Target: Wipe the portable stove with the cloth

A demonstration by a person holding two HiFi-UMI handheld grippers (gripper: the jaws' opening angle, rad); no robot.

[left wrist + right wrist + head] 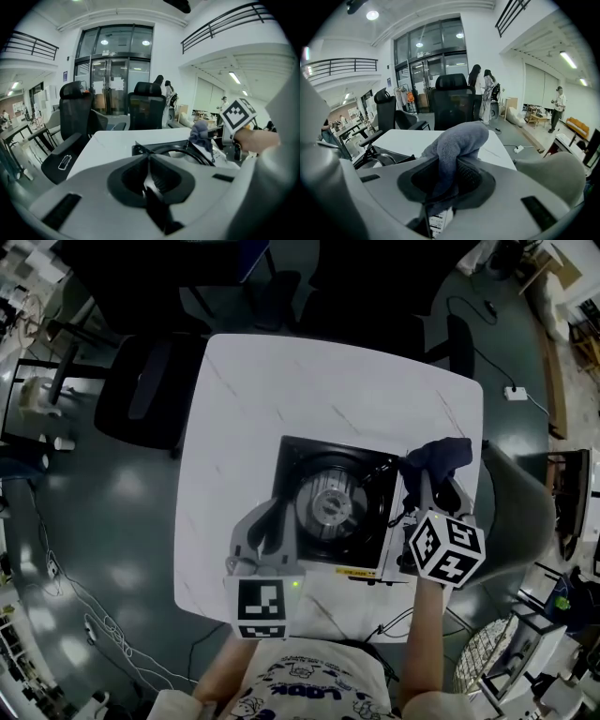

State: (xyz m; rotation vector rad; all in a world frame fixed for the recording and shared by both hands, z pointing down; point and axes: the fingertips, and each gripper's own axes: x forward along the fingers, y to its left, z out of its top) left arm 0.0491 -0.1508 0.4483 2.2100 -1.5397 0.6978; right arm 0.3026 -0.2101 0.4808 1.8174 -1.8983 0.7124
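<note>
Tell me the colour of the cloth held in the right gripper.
The cloth is a plain greyish blue; the right gripper view shows it best.

Both grippers are the same build: light grey moulded shell, black ribbed pads (164,180) on the jaws, set in a black oval recess. Dark rectangular slots (61,211) sit in the shell either side of the jaws. Left gripper (272,521) carries a white left cube (260,608) with black square markers, plus a small green LED (295,584) lit just above it. Right gripper (433,486) has a matching right cube (445,547). Person wears a white tee (309,679) with dark blue print.
</note>
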